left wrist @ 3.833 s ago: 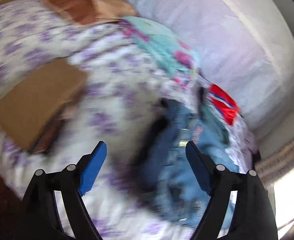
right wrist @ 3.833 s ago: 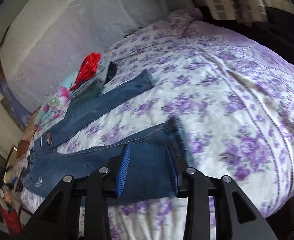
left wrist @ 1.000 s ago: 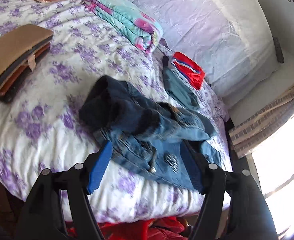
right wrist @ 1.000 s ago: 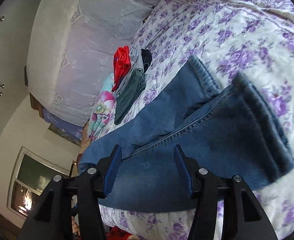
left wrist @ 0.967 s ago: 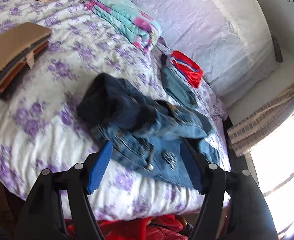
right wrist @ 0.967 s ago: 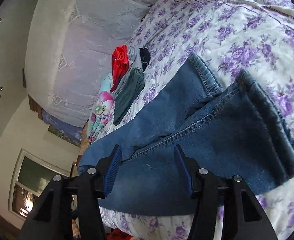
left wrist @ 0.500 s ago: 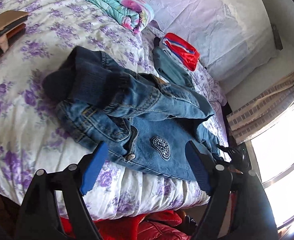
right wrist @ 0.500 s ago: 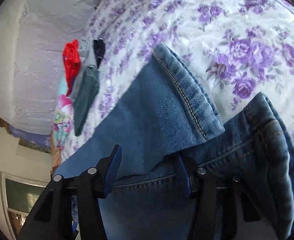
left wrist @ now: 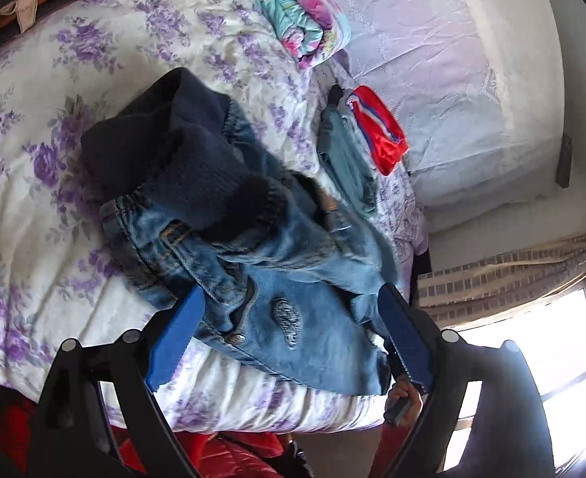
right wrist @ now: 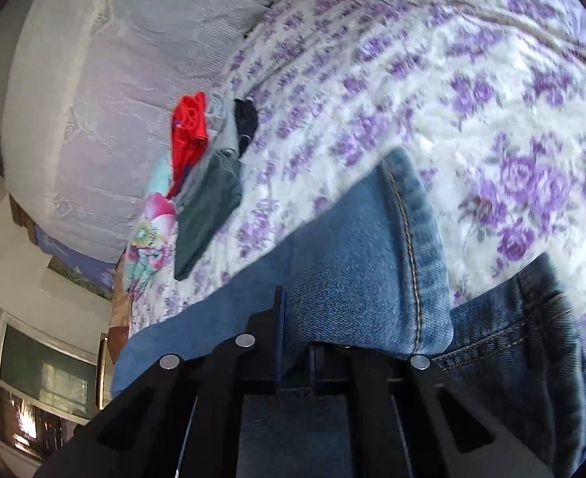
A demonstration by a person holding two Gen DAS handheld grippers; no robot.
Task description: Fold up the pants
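Here jeans (left wrist: 293,279) sprawl across floral bedspread (left wrist: 34,263).

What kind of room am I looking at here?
Most likely a bedroom in a home. The jeans lie on a bed with a purple-flowered bedspread, a large pillow sits at its head, and a curtain hangs by a window.

— Where, and how lying?
— Blue denim jeans (left wrist: 293,271), crumpled at the bed's near edge, dark ribbed waistband bunched up, round patch showing.
— And the legs?
— Stretched across the bedspread, one hem overlapping the other (right wrist: 372,271).
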